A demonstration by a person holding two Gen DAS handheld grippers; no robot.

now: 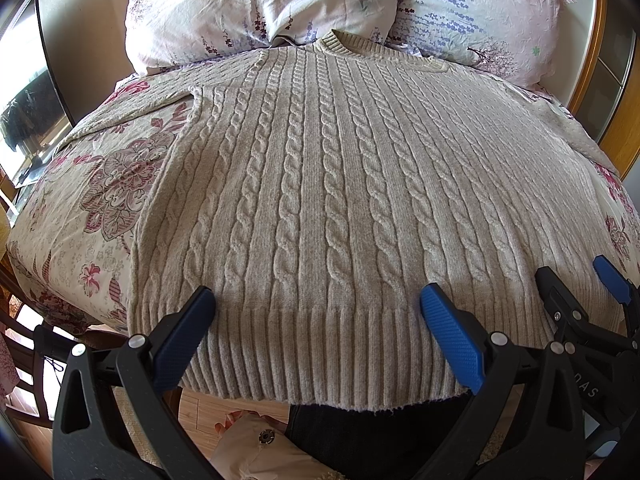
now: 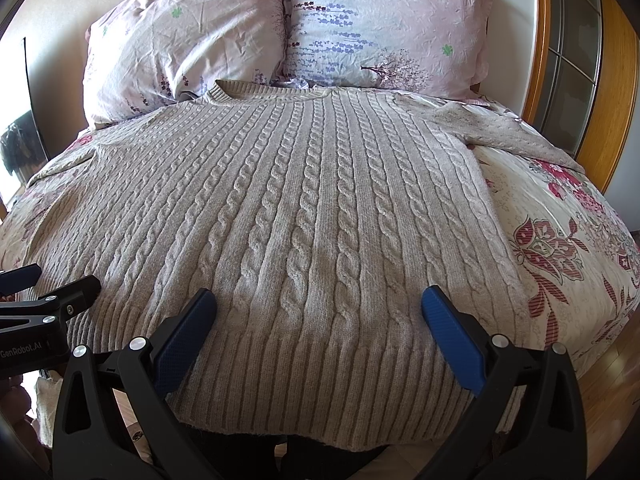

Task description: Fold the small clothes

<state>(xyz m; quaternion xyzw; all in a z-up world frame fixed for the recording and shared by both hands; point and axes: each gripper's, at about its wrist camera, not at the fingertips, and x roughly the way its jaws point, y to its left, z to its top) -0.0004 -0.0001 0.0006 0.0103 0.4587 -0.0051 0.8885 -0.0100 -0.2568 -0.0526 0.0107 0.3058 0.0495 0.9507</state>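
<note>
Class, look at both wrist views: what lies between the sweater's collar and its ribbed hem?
Only the sweater's own cable-knit body, spread flat on the bed cover; nothing rests on it. Both views show this, from collar to ribbed hem.

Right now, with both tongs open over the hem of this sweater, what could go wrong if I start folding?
1. The ribbed hem hangs past the bed edge, so the sweater may slide off when tugged.
2. Left tongs and right tongs sit close together; they may bump, or pinch only the top knit layer.
3. The right sleeve trails toward the wooden frame, the left sleeve toward the pillows; either may drag and skew the fold.
</note>
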